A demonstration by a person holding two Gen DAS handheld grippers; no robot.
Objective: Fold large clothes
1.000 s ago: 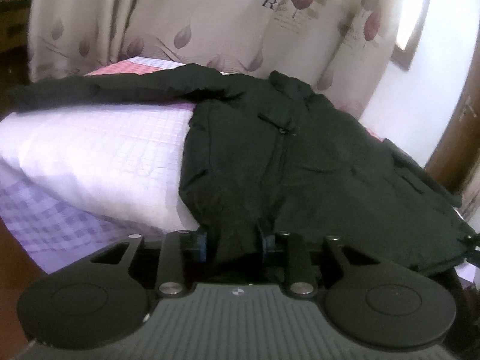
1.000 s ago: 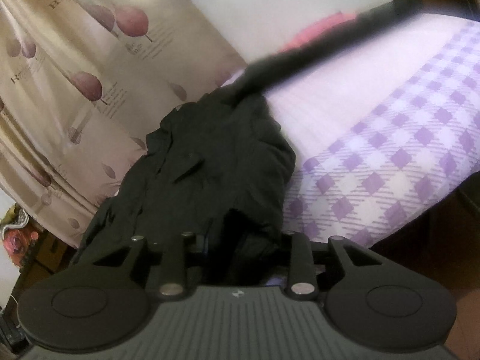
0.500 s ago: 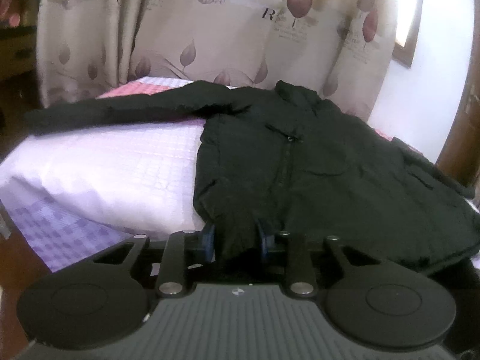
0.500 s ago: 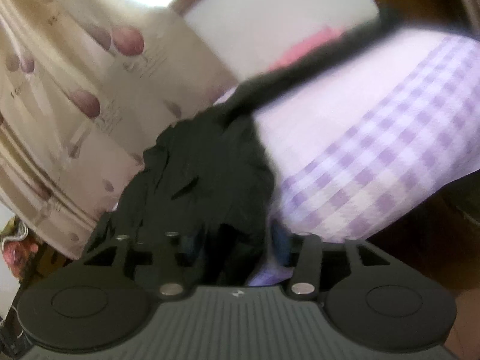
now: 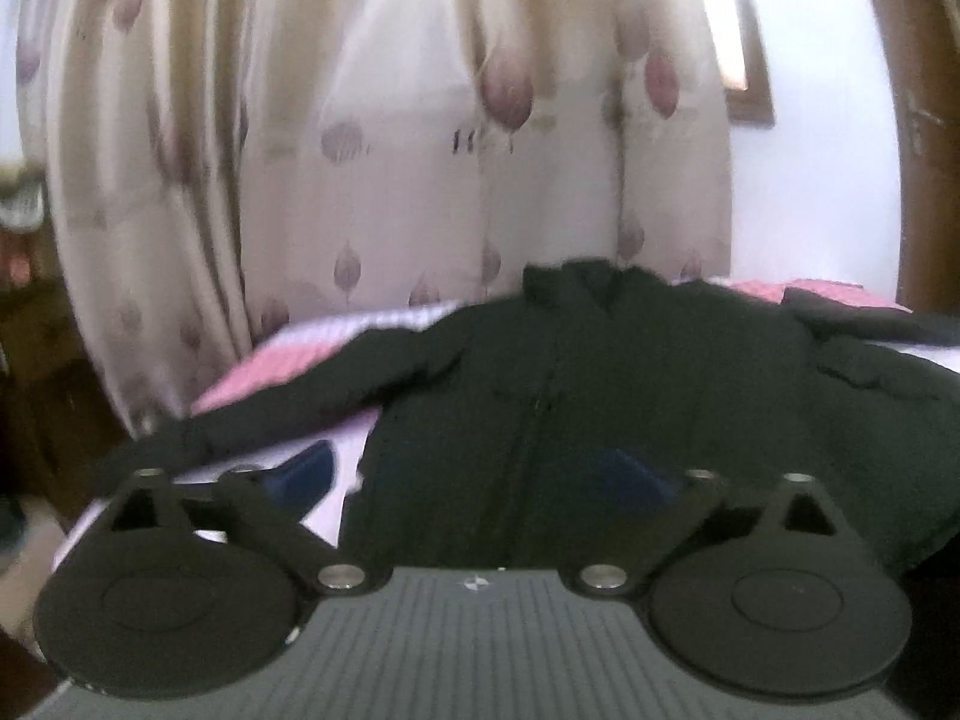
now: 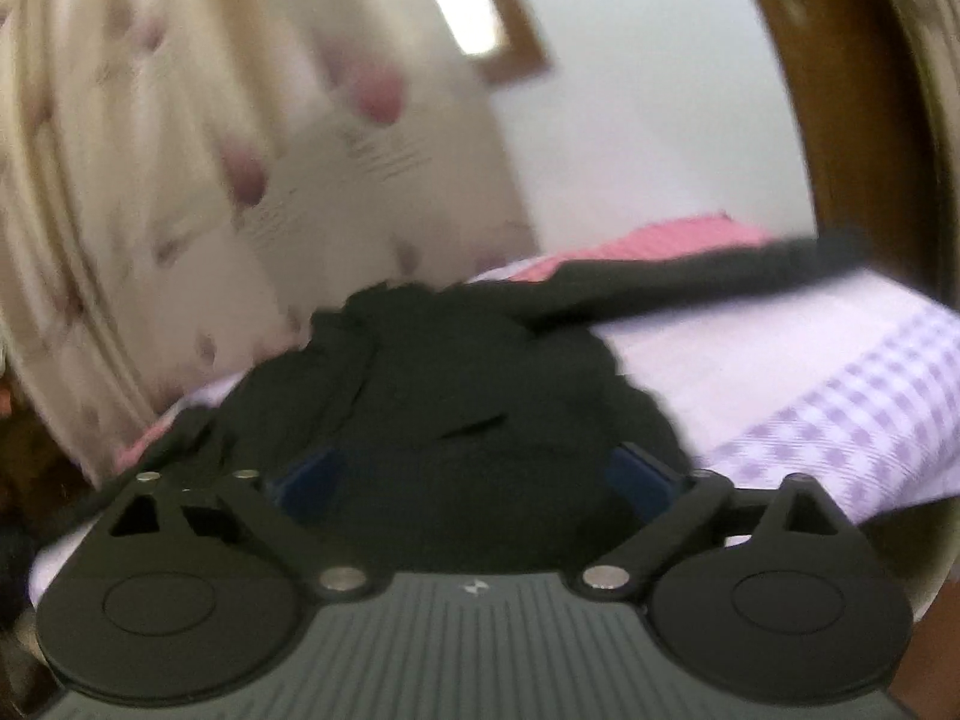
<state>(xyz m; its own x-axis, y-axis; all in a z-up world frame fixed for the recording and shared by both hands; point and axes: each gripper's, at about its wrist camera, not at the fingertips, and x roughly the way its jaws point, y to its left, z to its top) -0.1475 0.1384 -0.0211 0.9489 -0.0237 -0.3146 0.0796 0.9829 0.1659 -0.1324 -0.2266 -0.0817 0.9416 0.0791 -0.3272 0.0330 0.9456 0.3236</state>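
Note:
A black jacket (image 5: 600,396) lies spread on the bed, collar toward the curtain, one sleeve (image 5: 312,396) stretched out to the left. My left gripper (image 5: 474,480) hovers over the jacket's near hem with its jaws opening wide; its blue pads (image 5: 306,471) stand far apart and press on nothing. In the right wrist view the same jacket (image 6: 456,396) fills the middle, its other sleeve (image 6: 720,276) running off to the right. My right gripper (image 6: 474,474) is also opening, blue pads (image 6: 645,477) spread to either side of the hem and clear of the cloth.
The bed (image 6: 840,396) has a white and purple checked cover with a pink section (image 5: 264,372) near the curtain. A flowered curtain (image 5: 390,150) hangs behind. A brown wooden door frame (image 6: 852,120) stands at the right.
Both grippers held the jacket's near hem pinched. Both have since let go, spread wide and lifted back and up. The hem has dropped onto the bed.

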